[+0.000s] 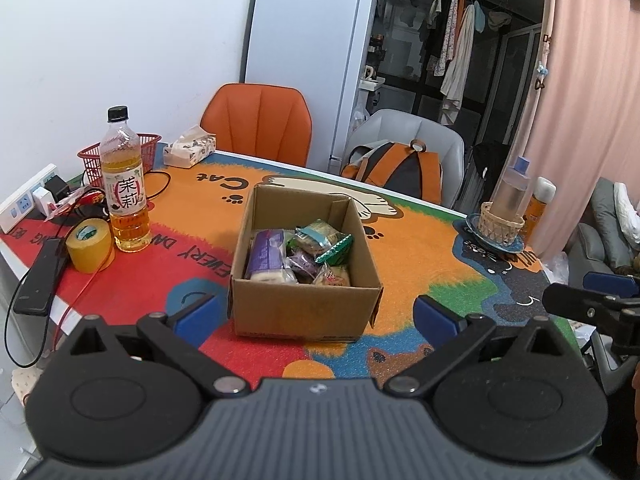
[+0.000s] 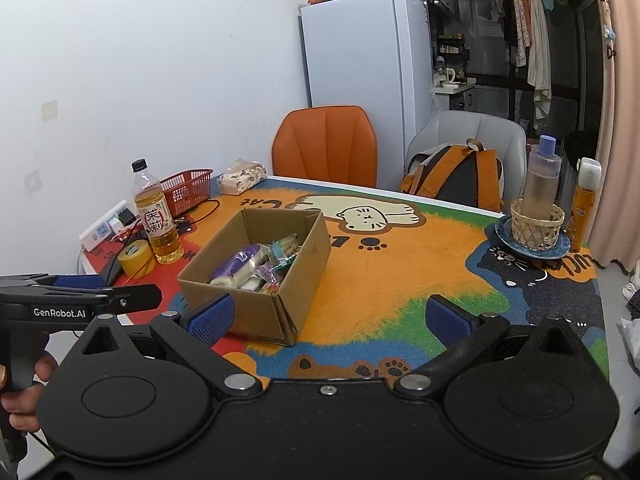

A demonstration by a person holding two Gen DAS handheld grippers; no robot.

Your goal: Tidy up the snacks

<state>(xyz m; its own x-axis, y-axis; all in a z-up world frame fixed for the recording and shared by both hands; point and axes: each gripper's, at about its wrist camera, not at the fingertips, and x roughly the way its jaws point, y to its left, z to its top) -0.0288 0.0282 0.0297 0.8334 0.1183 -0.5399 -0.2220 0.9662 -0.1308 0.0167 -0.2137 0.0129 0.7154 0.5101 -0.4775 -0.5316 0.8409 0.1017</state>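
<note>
Holding: neither gripper holds anything; both hang over the near edge of the table [image 1: 400, 248], short of the box [image 1: 304, 264].
Left gripper [image 1: 316, 312]: jaws spread wide, blue pads [image 1: 198, 316] either side of the box's near wall, not touching it.
Right gripper [image 2: 328, 318]: jaws spread wide, to the right of the box; its left pad [image 2: 212, 316] overlaps the box's near corner in its own view, and contact cannot be told.
Box: open cardboard, upright on the cat-print mat [image 1: 420, 264], about mid-table.
Snacks [image 1: 304, 256]: a loose heap of wrapped packets inside the box, a purple packet [image 1: 266, 254] on its left side, a green-edged one [image 1: 334, 246] toward its right.
Bottle [image 1: 125, 184]: amber tea, black cap, upright, well left of the box.
Tape [image 1: 90, 250]: yellow roll just in front of the bottle, left of the box.
Basket [image 1: 120, 156]: red, behind the bottle, far left of the box.
Tissues [image 1: 190, 148]: pack behind and left of the box, at the far table edge.
Wicker holder [image 1: 502, 220]: on a blue plate [image 1: 496, 240], carries a clear bottle, well right of the box.
Chairs: orange chair [image 1: 258, 120] and grey chair [image 1: 404, 132] behind the box; a backpack [image 1: 394, 168] sits on the grey one.
</note>
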